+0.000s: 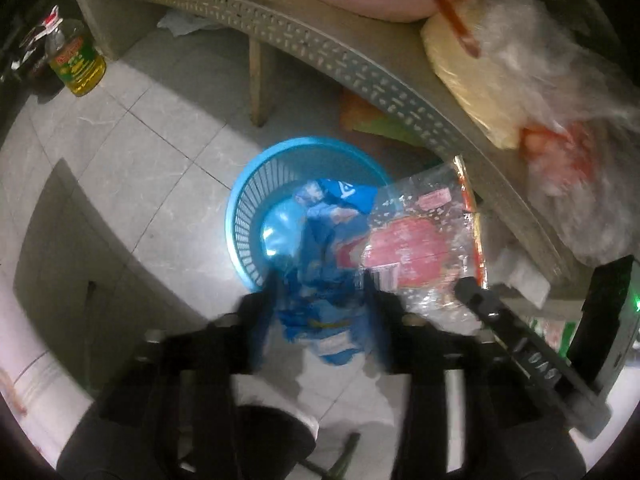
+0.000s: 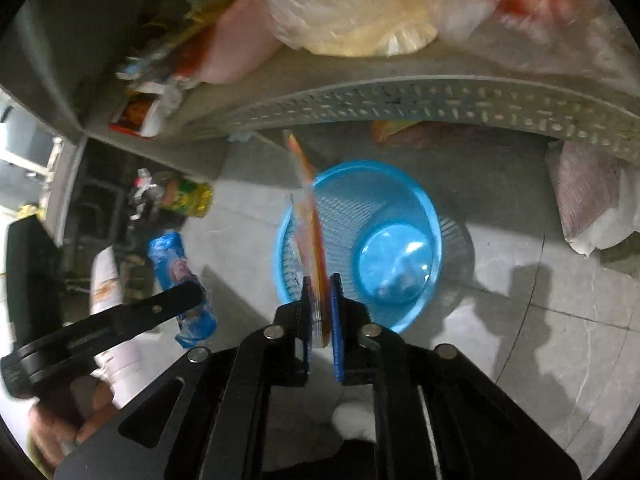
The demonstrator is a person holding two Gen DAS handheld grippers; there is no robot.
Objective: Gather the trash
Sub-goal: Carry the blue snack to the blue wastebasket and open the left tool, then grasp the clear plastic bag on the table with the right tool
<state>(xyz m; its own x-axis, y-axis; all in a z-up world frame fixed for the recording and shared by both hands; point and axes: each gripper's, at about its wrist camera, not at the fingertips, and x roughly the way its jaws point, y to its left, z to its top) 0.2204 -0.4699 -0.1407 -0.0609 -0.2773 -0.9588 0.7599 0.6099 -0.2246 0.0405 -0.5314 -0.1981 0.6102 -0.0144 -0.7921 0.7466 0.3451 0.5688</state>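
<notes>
A blue mesh basket (image 1: 240, 208) (image 2: 420, 196) stands on the tiled floor below both grippers. My left gripper (image 1: 318, 300) hangs over its near rim, open, with a crumpled blue wrapper (image 1: 320, 280) (image 2: 180, 272) loose between the fingers. The picture is blurred there. My right gripper (image 2: 320, 308) points down at the basket's left rim. A flat clear wrapper with red print (image 1: 412, 240) (image 2: 312, 240) stands edge-on between its blue pads, which stand slightly apart from it. In the left wrist view a right finger (image 1: 480, 308) shows beside that wrapper.
A grey perforated table edge (image 1: 320, 40) (image 2: 400, 100) overhangs the basket, loaded with plastic bags (image 1: 520, 60) (image 2: 352, 12). An oil bottle (image 1: 78, 64) (image 2: 188, 198) stands on the floor to the left. A grey box (image 1: 60, 260) sits nearby. A hand (image 2: 52, 432) holds the left gripper.
</notes>
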